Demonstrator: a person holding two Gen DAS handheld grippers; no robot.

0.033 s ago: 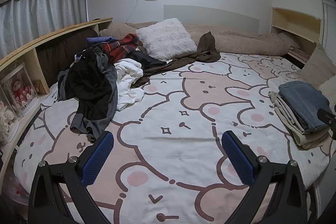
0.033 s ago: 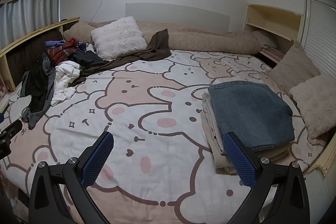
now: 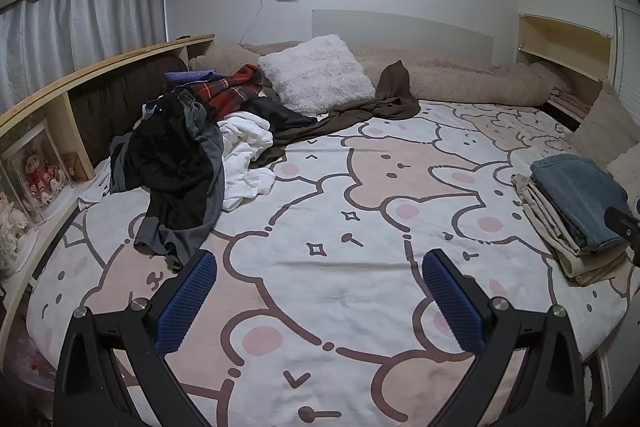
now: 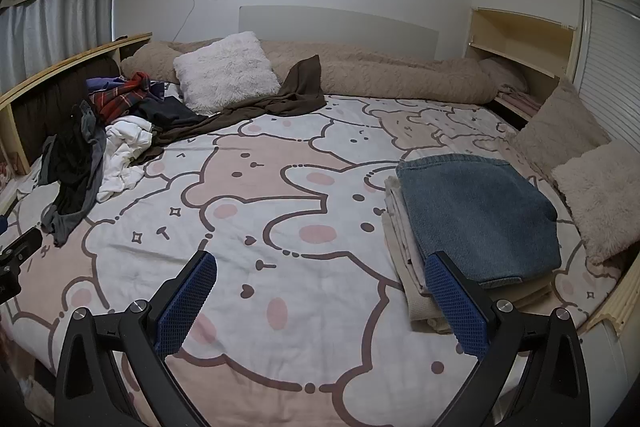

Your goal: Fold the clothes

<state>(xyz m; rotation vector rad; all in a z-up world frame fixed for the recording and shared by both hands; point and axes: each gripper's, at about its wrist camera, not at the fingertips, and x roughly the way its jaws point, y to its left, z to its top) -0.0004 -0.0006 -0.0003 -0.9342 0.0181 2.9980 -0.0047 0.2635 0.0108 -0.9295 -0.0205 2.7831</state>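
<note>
A heap of unfolded clothes (image 3: 180,163) lies at the bed's left side: a black and grey garment on top, a white one (image 3: 246,155), a red plaid one (image 3: 228,93) and a long brown one (image 3: 360,111). The right wrist view shows the same heap (image 4: 80,155) at far left. At the right edge sits a folded stack, blue denim (image 4: 476,215) on beige pieces (image 4: 404,267); the left wrist view also catches the denim (image 3: 576,195). My left gripper (image 3: 320,259) hovers open over bare bedspread. My right gripper (image 4: 320,259) is open too, its right finger just in front of the stack.
The bear-print bedspread (image 3: 360,219) covers the bed. A white fluffy pillow (image 3: 316,71) and a beige bolster (image 3: 460,79) line the head end. A wooden shelf (image 3: 80,83) runs along the left. Two cushions (image 4: 592,187) lean at the right.
</note>
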